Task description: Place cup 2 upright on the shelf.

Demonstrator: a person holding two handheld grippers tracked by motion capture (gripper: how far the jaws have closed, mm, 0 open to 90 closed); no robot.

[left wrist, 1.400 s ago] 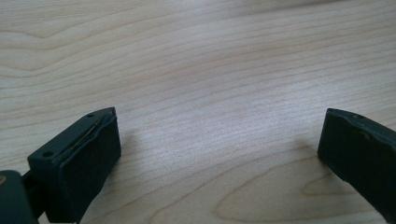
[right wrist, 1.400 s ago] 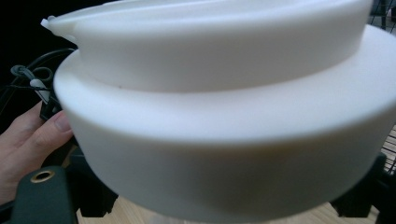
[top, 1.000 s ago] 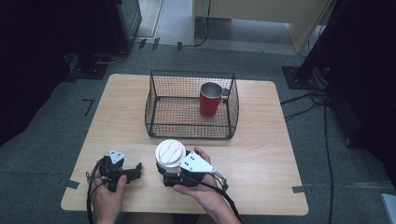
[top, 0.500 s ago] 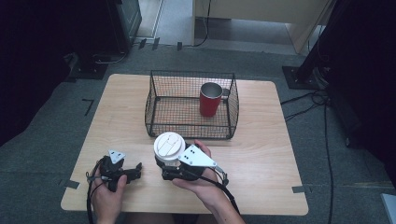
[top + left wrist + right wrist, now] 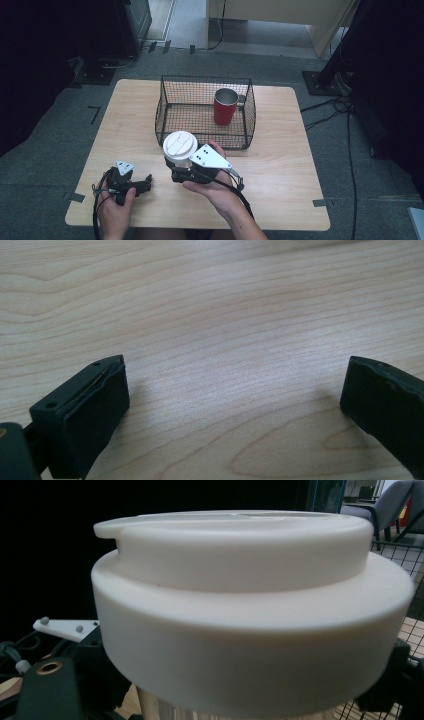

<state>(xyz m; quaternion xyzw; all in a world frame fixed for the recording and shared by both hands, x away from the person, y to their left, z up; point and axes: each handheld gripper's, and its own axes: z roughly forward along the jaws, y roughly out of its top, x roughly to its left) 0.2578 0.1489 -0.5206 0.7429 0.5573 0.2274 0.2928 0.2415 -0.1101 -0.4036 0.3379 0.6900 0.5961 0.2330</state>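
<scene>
Pinching the white-lidded cup [image 5: 180,146] upright below its lid, the right gripper [image 5: 192,171] holds it clear of the table [image 5: 280,150]; the wire basket [image 5: 165,107] lies just beyond the fingertips, the red mug [image 5: 225,106] standing in its far right part. Spread and empty, the left gripper [image 5: 131,183] rests farther from the basket.

Right gripper [image 5: 186,169] holds white-lidded cup [image 5: 179,148] near basket [image 5: 205,112].

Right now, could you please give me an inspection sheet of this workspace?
Surface: wooden table, bare wood at the front.
Job's things: white-lidded cup held above the table; wire basket behind it holds an upright red mug.
Clutter: nothing seen.
Grippers: right gripper shut on the cup; left gripper open, low over the wood.
Cables: black cable trails from the right gripper.
Surroundings: grey floor, dark stands.
</scene>
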